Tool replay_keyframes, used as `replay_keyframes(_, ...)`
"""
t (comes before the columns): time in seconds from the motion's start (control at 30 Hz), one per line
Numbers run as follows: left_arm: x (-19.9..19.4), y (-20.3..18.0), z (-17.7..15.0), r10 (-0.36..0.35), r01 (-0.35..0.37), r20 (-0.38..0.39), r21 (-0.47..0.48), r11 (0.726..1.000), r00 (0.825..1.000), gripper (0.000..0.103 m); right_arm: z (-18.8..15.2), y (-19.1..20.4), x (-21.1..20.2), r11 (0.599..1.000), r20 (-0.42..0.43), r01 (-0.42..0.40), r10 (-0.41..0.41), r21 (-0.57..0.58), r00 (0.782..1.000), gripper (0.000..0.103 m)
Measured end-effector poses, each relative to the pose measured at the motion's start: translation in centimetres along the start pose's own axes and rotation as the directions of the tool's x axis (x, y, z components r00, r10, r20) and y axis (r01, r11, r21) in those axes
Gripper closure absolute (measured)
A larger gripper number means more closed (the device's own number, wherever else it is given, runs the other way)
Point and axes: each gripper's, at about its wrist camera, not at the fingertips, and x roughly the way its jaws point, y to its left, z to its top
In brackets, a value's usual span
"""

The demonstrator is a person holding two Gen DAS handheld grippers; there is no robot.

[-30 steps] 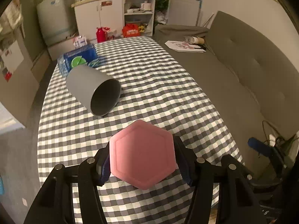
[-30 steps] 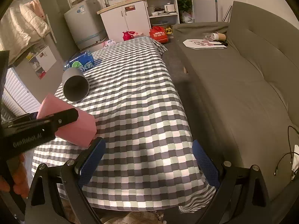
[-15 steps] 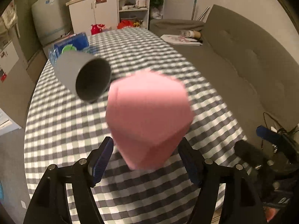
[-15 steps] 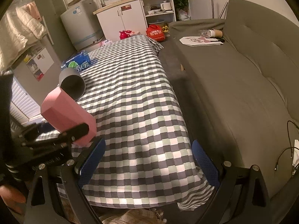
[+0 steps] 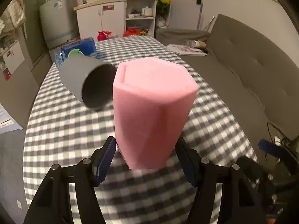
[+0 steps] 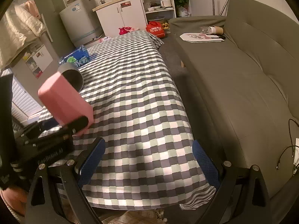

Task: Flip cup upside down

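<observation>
**Pink cup held aloft, closed end up**

The pink cup is a six-sided tumbler with flat facets and a matte finish. The left gripper pinches it near its lower end, one blue pad on each side. Its closed hexagonal base, with a shallow recessed panel, faces up and away from the camera; its mouth end points down toward the gripper and cannot be seen. From the right wrist view the cup is raised above the table and tilted, base leaning up and to the left, not touching the checked cloth.

The right gripper hangs over the near end of the table with its fingers spread wide and nothing between them.

Just behind the pink cup, a grey cup lies on its side on the cloth, open mouth toward the left camera; the pink cup overlaps its rim in that view. Beyond it sits a blue packet near the table's far left edge. A grey sofa runs along the table's right side, with papers on its far end.
</observation>
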Motion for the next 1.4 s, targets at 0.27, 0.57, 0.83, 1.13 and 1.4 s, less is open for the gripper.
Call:
replay_keyframes(0.27, 0.8, 0.2, -1.0, 0.018, -0.017, -0.012, 0.026, 1.0, 1.0, 0.038, 0.1, -0.1, 0.4, 1.0, -0.006, 0.003, -0.002, 0.004, 1.0, 0.009)
replay_keyframes(0.57, 1.8, 0.4, -0.1, 0.012, -0.012, -0.033, 0.016, 1.0, 0.999, 0.04, 0.0, 0.4, 0.7, 1.0, -0.012, 0.002, -0.002, -0.007, 1.0, 0.009)
replay_keyframes(0.83, 2.6, 0.5, 1.1, 0.017, -0.015, -0.047, 0.029, 0.999, 0.999, 0.04, 0.1, 0.4, 0.6, 1.0, -0.01, 0.01, -0.01, -0.013, 1.0, 0.009)
replay_keyframes(1.13, -1.6, 0.7, -0.1, -0.017, 0.018, -0.02, 0.038, 0.999, 1.0, 0.039, 1.7, 1.0, -3.0, 0.999, 0.08, 0.016, -0.013, -0.046, 0.997, 0.009)
replay_keyframes(1.4, -9.5, 2.9, -0.7, 0.028, -0.02, 0.13, -0.06, 0.998, 0.991, 0.039, 3.5, 2.9, -9.3, 0.983, 0.222, 0.002, 0.04, -0.184, 0.974, 0.009)
